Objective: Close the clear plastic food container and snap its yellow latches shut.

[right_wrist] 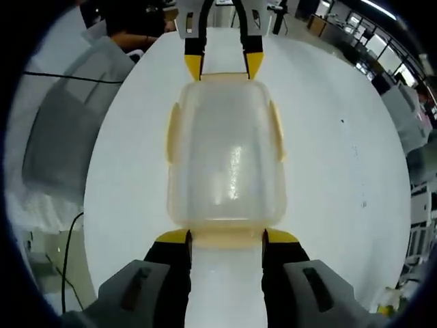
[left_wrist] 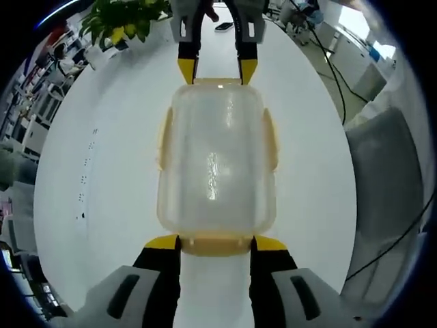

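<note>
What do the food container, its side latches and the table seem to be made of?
Container: probably clear plastic with a slightly frosted finish; the white surface shows through it, and light glints on the lid.
Latches: look like opaque, pale yellow plastic flaps lying along the sides.
Table: smooth white top with a soft sheen, maybe laminate; the material itself is uncertain.

The container (left_wrist: 217, 167) is set on the table (left_wrist: 109, 178) between the two grippers, the left gripper (left_wrist: 215, 244) being placed at one short end and the right gripper (right_wrist: 225, 238) at the opposite end, facing it.
</note>
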A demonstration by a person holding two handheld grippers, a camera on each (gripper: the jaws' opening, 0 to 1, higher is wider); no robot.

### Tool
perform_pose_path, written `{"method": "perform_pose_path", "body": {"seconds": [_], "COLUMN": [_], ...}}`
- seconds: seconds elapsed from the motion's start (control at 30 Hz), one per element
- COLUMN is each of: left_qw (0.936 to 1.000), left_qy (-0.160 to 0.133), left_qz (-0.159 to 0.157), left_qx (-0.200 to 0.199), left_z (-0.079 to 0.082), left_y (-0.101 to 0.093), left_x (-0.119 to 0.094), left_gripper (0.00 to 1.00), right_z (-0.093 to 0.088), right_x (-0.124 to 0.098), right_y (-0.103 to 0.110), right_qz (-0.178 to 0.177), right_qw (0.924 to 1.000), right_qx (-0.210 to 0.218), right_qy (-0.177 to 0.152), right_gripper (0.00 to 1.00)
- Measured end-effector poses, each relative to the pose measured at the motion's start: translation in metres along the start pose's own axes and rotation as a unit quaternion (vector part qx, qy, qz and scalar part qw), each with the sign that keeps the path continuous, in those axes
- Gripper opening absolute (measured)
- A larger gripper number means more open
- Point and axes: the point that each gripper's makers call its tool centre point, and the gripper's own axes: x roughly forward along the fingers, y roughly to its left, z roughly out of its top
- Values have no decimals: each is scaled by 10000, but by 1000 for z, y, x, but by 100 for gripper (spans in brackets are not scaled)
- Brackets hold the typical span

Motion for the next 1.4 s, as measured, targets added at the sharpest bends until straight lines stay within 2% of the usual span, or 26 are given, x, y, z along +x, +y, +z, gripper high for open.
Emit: {"method": "perform_pose_path", "body": {"seconds": [0.43, 0.67, 1.1, 1.4], "left_qw": [9999, 9997, 9992, 9993], "left_qy": [-3, -50, -4, 13], "left_qz": [-153, -259, -396, -369], "left_qx": [30, -8, -98, -63], "left_z": [31, 43, 44, 44], "left_y": [0, -1, -1, 0], "left_x": [14, 21, 21, 23], "left_gripper": [34, 34, 34, 34], "right_z": [-32, -47, -49, -52], "right_x": [-4, -8, -10, -6], "right_y": [-1, 0, 1, 1], "right_qz": [51, 138, 241, 239], "right_qw": [9999, 9998, 9996, 9994], "right_qx": [70, 105, 89, 174], "right_qy": [76, 65, 90, 169], "right_gripper": [37, 37, 37, 37]}}
